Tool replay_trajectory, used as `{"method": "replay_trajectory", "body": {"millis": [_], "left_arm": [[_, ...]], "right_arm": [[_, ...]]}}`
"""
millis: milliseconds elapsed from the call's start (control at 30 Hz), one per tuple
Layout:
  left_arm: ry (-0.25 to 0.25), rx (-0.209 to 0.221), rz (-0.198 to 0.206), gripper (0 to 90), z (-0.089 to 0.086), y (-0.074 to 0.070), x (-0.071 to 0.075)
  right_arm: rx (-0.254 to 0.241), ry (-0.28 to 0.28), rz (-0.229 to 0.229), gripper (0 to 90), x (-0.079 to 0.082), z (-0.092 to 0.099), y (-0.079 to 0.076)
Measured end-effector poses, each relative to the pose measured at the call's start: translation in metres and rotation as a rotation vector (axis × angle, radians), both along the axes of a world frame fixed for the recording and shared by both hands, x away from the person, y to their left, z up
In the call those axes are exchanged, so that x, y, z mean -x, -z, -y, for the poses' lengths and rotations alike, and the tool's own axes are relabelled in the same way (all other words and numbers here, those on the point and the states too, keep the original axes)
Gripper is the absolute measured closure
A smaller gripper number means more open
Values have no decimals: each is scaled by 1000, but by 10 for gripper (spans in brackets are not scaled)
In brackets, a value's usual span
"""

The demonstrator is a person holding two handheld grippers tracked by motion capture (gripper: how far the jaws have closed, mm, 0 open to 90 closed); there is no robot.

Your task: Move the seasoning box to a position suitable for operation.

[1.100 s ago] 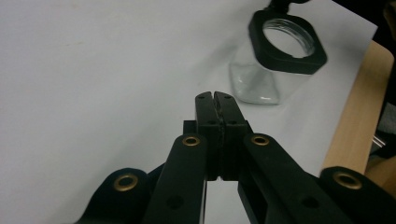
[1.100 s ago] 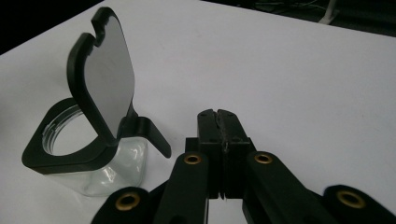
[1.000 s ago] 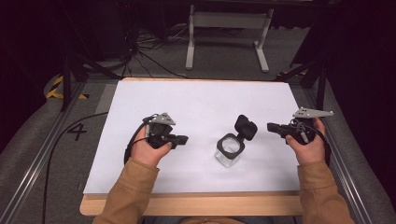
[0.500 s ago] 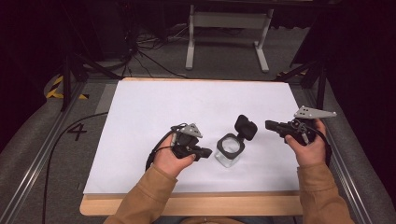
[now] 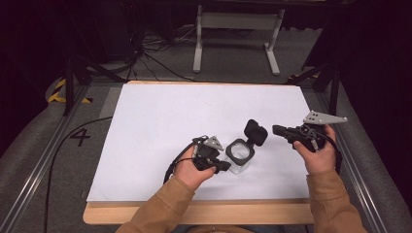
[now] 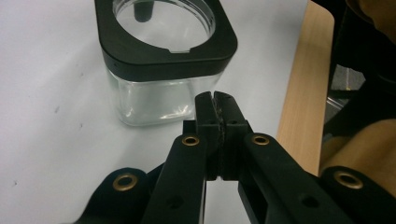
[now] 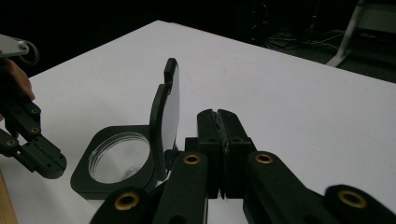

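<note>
A small square glass jar (image 5: 240, 156) with a black collar stands near the table's front middle; its hinged black lid (image 5: 256, 132) is swung up and open. The jar (image 6: 161, 60) looks empty from close up, and its raised lid (image 7: 168, 109) stands on edge. My left gripper (image 5: 224, 166) is shut with nothing in it, its tips just beside the jar's near left wall (image 6: 154, 100). My right gripper (image 5: 276, 129) is also shut and empty, hovering a little to the right of the lid. The left gripper (image 7: 51, 168) lies low beside the jar.
The white table top (image 5: 194, 116) has a wooden front edge (image 5: 194, 213). Metal rails (image 5: 48, 145) run along both sides. A stand's legs (image 5: 233, 43) and cables lie on the floor beyond the far edge.
My left gripper has travelled right across the table, from well left of the jar to right beside it. The right gripper has barely moved.
</note>
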State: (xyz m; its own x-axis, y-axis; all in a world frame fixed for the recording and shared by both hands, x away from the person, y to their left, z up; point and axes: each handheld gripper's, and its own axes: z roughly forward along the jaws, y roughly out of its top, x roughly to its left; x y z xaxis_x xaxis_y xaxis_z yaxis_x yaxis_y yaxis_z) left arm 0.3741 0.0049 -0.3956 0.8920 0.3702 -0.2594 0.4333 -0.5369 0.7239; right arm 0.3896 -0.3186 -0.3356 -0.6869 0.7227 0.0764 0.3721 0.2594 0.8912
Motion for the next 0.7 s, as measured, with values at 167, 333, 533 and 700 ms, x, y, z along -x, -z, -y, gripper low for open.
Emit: {"method": "replay_trajectory", "body": {"millis": [167,333,533,700], "left_arm": [[-11,10,8,900,8,7,0],[-23,12,7,900,12,9,1],[-26,9,6,900,11,10,-1],[-33,20,5,900,12,11,0]], "right_arm": [[4,-2,5,894,-1,-3,2],[-8,-21,15,893,0,-8,1],[-7,-27,27,893,1,-11,0],[-18,-31,43,894,3,-12,-4]]}}
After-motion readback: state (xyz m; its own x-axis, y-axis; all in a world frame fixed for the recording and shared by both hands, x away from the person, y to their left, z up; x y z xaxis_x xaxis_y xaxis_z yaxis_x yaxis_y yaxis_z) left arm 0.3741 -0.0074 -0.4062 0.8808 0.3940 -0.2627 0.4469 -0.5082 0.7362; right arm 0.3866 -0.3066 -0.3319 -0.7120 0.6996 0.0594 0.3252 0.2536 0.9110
